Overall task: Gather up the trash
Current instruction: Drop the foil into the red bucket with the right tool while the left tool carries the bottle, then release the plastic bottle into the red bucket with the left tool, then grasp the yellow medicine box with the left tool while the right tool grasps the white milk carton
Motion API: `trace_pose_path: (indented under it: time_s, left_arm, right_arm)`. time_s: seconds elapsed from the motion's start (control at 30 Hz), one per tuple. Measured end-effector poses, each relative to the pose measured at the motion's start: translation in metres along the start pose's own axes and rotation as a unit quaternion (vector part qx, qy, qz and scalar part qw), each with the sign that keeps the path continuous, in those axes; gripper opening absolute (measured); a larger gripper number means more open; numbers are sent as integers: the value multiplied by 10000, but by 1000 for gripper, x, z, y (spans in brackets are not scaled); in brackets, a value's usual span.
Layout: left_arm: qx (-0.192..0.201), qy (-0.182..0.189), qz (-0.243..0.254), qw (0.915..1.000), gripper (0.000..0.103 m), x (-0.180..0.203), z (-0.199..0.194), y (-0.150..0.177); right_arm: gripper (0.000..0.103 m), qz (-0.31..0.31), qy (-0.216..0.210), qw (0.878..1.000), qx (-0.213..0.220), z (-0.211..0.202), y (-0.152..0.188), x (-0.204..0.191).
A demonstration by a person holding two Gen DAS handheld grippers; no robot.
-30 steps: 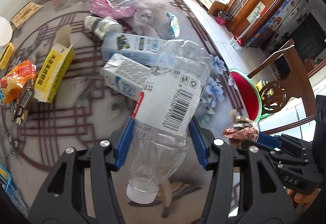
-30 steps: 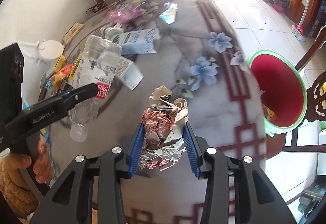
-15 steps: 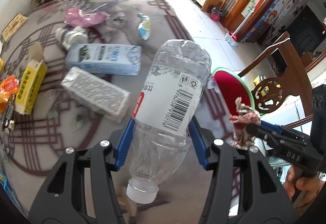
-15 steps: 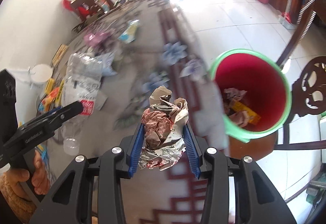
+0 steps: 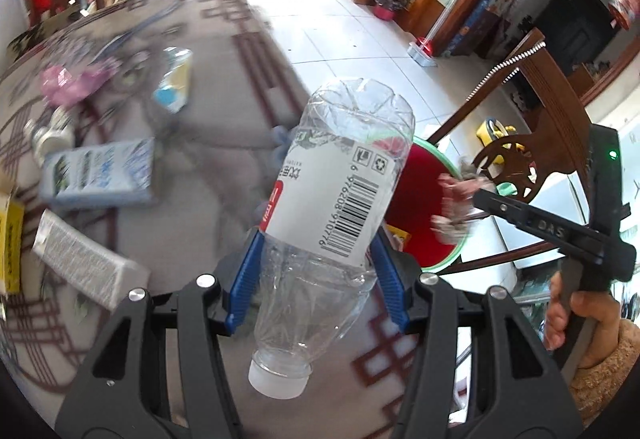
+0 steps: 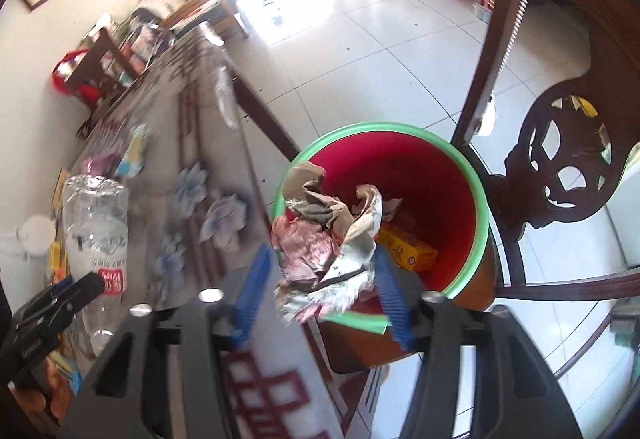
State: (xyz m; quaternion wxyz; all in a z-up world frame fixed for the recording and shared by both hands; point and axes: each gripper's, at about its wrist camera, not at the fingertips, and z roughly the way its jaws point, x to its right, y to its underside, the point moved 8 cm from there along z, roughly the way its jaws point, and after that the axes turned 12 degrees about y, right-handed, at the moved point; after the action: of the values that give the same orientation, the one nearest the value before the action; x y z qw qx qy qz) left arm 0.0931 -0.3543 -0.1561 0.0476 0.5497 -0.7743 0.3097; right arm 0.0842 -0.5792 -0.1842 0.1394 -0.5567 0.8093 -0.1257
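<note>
Beside table (image 6: 168,199), red bin (image 6: 432,175) with yellow box (image 6: 406,251); right jaws just spreading around wrapper wad (image 6: 324,243), left pinching bottle (image 5: 340,195).

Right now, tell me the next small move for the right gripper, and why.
Probably open the right gripper fully. Its jaws have just been opening, the crumpled wrapper sits loosely between them, a gap at the left pad, above the red bin, so it should drop in.

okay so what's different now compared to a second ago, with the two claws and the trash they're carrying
Both claws swung off the table toward the red bin. The right claw now hangs over the bin's near rim; its jaws have just been opening, with a gap beside the crumpled wrapper still between them. The left claw stays clamped on the plastic bottle, cap toward the camera.
</note>
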Motion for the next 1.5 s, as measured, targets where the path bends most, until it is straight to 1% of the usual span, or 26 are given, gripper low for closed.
trace_pose_path:
  time_s: [0.17,0.4,0.53,0.63,0.7,0.73,0.77,0.9,1.03,1.13,1.27,1.3,1.4,1.5]
  left_arm:
    - [-93,173,269,9994,52,26,25,-20]
    - [-330,406,684,9963,52,61,63,-32]
    - [-452,490,804,9945,52,76,80,-34]
    - [-497,505,910,9933,53,86,89,-35]
    - [-504,461,950,9931,56,90,94,-35]
    - [-515,453,934,9933,65,90,96,-36]
    - [-500,477,902,9935,69,90,96,-36]
    - [-374,470,883,9943,72,86,82,-36]
    - [-169,361,810,9959,77,71,54,-29]
    - [-62,259,625,9977,77,52,32,-19]
    - [153,-5,173,9997,77,9,-8,3]
    - [201,-93,53,9997,77,-4,-18,9]
    - [288,-337,-296,9986,77,-40,-41,27]
    - [370,-568,-675,9954,77,-78,-65,45]
  right_arm:
    - [67,330,23,9994,-39,8,-8,20]
    - [67,620,110,9978,-216,14,2,42]
    - [68,723,187,9966,-360,17,14,52]
    - [68,800,190,9959,-375,14,21,57]
    - [68,816,215,9957,-371,12,26,59]
    - [68,815,236,9957,-362,10,27,60]
    - [68,807,259,9958,-340,8,29,60]
    - [68,781,274,9961,-294,-1,35,57]
    - [68,666,222,9973,-235,-9,38,44]
    - [68,445,161,9987,-162,-17,40,24]
    - [69,108,97,9998,-124,-23,45,-6]
    - [72,23,79,9999,-117,-24,47,-14]
    - [72,-273,3,9995,-131,-26,56,-44]
    - [72,-561,-94,9983,-152,-27,67,-76]
